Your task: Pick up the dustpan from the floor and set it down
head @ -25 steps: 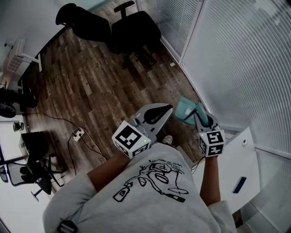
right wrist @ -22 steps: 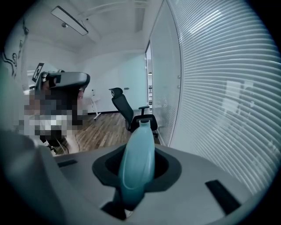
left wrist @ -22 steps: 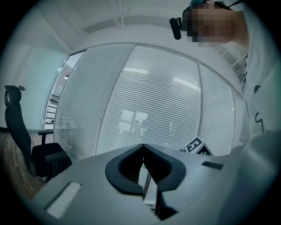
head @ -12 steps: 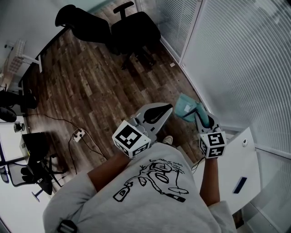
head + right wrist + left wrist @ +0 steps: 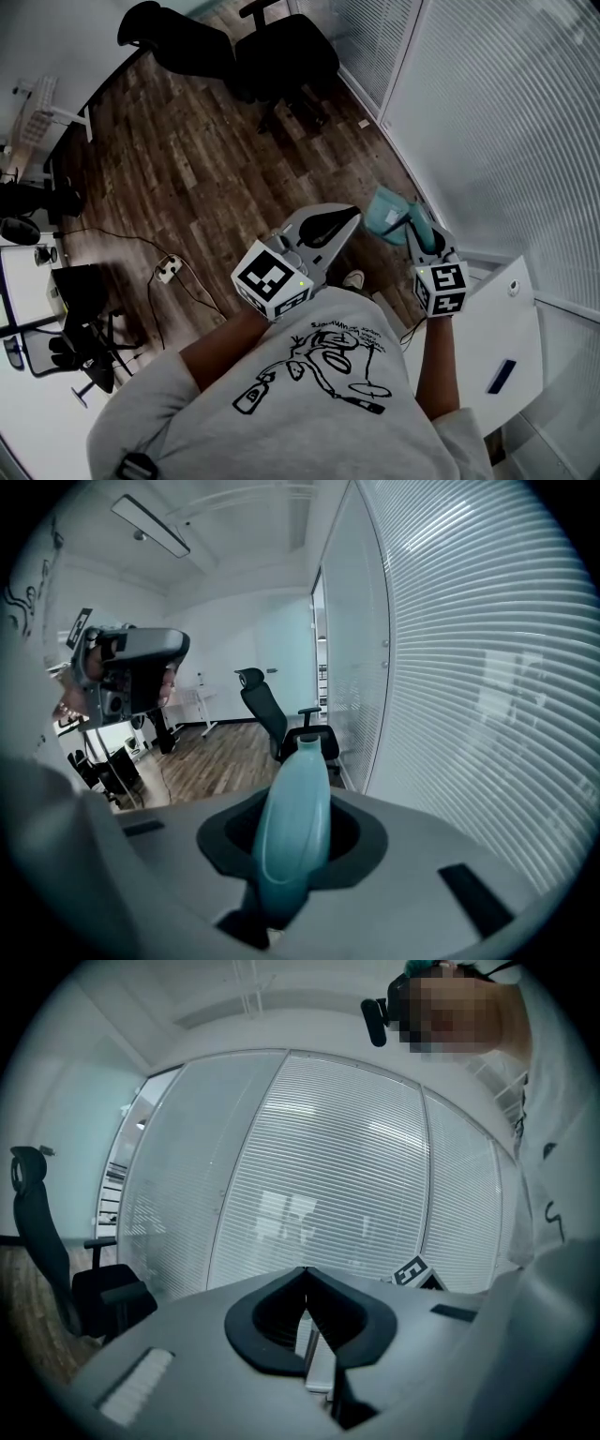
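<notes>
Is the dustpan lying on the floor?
No, the right gripper is shut on the handle of the teal dustpan and holds it up above the wooden floor.

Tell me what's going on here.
A person stands on a wooden floor beside a glass wall with blinds, with a tool in each hand. The right tool is shut on the handle of a teal dustpan, which is up in the air rather than on the floor, so it has been picked up but not yet set down. The left tool is shut with nothing in it, held out in front of the body.
</notes>
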Action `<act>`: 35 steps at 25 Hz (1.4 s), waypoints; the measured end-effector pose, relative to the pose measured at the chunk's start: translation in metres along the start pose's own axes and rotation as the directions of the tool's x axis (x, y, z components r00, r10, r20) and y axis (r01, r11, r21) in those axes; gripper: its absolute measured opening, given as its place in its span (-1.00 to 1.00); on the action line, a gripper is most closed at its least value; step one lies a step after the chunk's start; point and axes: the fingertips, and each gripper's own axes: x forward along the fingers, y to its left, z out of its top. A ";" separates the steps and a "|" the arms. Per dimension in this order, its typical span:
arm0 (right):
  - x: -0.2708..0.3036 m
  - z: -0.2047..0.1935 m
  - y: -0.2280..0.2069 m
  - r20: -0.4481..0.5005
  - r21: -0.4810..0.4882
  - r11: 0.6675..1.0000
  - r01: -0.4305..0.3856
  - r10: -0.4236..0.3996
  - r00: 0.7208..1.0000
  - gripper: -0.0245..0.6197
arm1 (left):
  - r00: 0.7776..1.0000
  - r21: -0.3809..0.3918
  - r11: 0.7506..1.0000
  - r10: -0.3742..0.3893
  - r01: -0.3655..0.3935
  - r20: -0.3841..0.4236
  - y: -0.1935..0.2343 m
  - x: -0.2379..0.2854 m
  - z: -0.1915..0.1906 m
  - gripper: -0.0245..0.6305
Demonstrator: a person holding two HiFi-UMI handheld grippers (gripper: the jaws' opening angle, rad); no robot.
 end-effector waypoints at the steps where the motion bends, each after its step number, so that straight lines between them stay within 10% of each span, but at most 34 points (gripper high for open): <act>1: 0.001 -0.003 0.001 0.002 0.001 1.000 0.003 -0.003 1.000 -0.74 | 1.000 0.000 1.000 0.000 0.000 -0.002 -0.001 -0.002 -0.001 -0.92; 35: 0.092 -0.130 0.016 -0.082 -0.009 1.000 0.025 -0.026 0.996 -0.74 | 0.995 -0.097 0.994 0.038 -0.046 -0.088 0.006 -0.039 -0.075 -0.92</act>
